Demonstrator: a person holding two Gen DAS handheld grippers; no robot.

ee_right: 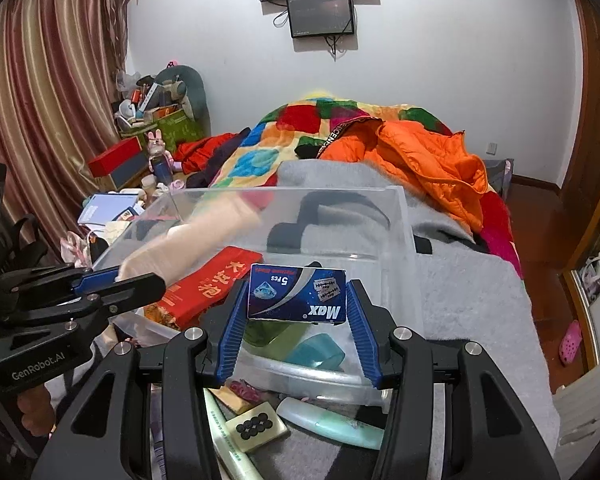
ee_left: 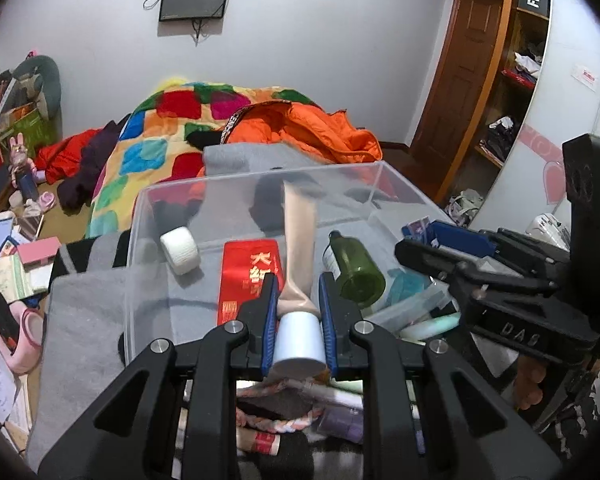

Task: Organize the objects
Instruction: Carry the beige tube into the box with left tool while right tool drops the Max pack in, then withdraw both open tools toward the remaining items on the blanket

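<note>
My left gripper (ee_left: 299, 304) is clamped on a beige tube (ee_left: 298, 248) with a white cap, low in the frame's middle, over the clear bin (ee_left: 140, 216). My right gripper (ee_right: 298, 300) pinches a blue razor-blade box (ee_right: 298, 294) at centre – above the bin's near edge, I think. Inside lie a red packet (ee_left: 250, 276), green bottle (ee_left: 354, 270) and white roll (ee_left: 180, 251).

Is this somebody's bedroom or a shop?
Most likely a bedroom. There is a bed with a patchwork quilt, long curtains by the wall, and a screen mounted above the bed. It looks messy and lived in.
</note>
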